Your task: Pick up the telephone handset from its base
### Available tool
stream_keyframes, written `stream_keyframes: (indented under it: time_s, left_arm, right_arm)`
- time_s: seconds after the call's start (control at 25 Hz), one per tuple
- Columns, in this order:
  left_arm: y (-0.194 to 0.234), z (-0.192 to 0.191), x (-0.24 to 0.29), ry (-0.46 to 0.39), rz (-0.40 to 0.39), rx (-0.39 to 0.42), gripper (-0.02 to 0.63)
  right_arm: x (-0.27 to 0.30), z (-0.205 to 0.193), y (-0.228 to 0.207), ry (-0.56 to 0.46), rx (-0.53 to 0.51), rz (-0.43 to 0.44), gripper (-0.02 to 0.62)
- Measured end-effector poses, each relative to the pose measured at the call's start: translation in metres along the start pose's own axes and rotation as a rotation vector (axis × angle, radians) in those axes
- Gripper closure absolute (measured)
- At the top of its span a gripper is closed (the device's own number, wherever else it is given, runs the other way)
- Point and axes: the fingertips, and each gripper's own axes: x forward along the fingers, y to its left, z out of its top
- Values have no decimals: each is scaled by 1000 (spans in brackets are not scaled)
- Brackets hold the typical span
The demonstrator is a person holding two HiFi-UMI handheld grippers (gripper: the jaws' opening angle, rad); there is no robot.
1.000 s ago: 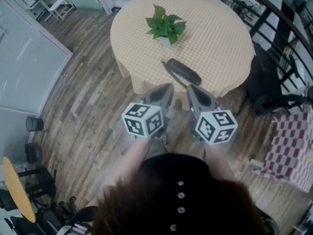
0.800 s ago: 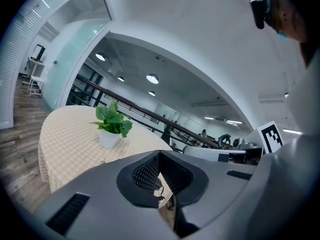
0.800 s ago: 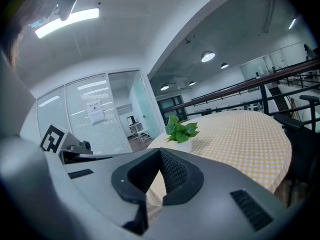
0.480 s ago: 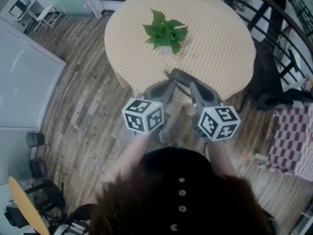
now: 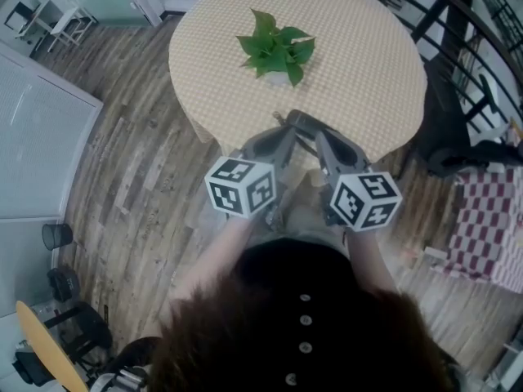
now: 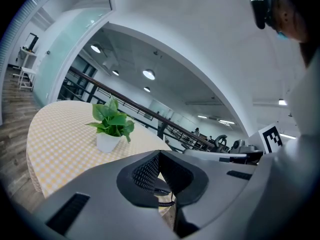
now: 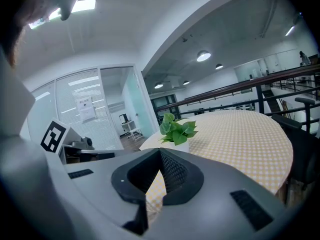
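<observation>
Approach stage only — nothing grasped yet. Left tongs [image 5: 284, 135] and right tongs [image 5: 321, 137] are both pinched closed and empty, side by side at the near edge of the tabletop [image 5: 368, 64]. Telephone handset [image 5: 304, 122] lies just ahead of the tips, partly hidden by them. Potted plant [image 5: 276, 46] is farther beyond. Left to do — spread one pair, clamp handset, lift.

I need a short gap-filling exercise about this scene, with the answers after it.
The potted plant has ____ leaves.
It stands on a ____ table.
The left gripper and right gripper both have ____ jaws, holding nothing.
The telephone lies on the ____, near the gripper tips.
Missing words: green; round; shut; table.
</observation>
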Motion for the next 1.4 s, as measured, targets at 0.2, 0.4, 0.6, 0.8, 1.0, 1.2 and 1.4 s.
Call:
stream_keyframes:
  time_s: [0.2, 0.4, 0.6, 0.8, 1.0, 1.2, 1.4]
  left_arm:
    - [-2, -1, 0, -11, 6, -10, 600]
    - [-1, -2, 6, -12, 22, -27, 600]
    - [-3, 1, 15, -21, 47, -38, 600]
    - [-2, 1, 21, -31, 74, -61, 600]
    - [2, -3, 23, -31, 91, -91, 600]
    - [7, -8, 26, -25, 113, -113, 600]
    - [11, -13, 29, -34, 124, -135, 600]
  right_arm:
    - [-5, 1, -8, -2, 3, -1, 586]
    - [-3, 4, -14, 2, 3, 2, 586]
    - [2, 9, -19, 27, -13, 42, 586]
    - [6, 12, -23, 55, -29, 80, 586]
    - [11, 9, -28, 81, -30, 106, 586]
    - [17, 7, -31, 106, -58, 125, 586]
    - [24, 2, -37, 138, -79, 143, 586]
